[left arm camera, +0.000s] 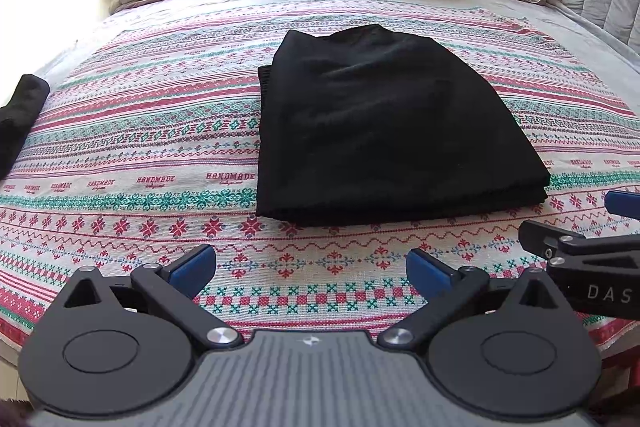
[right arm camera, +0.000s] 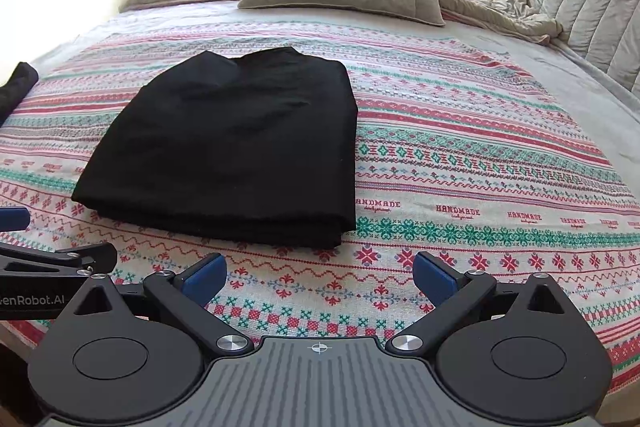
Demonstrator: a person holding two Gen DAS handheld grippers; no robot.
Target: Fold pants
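The black fabric pants [left arm camera: 384, 131] lie folded into a compact, thick rectangle in the middle of the bed, on the patterned woven bedspread with red and green bands [left arm camera: 132, 155]. Several layers show at the near edge of the stack, and this edge looks fairly even. The far end is less tidy, with a small dip in its outline.

The left gripper [left arm camera: 310, 267] hovers over the bedspread just before the near edge of the pants, its jaws wide apart and holding nothing. The right gripper [right arm camera: 320, 277] is beside it, also in front of the stack, with jaws wide and empty. Neither touches the fabric.

To my judgement the folding is nearly or fully done, and what remains is only to tidy. To do this well, one should press lightly on the top layer and smooth it from the middle outward, not pinch it, because a pinch may pull the upper layer and open the fold. The uneven far end may need a gentle push to bring it straight.

A second dark cloth [left arm camera: 22, 107] lies at the left edge of the bed, well apart from the pants.
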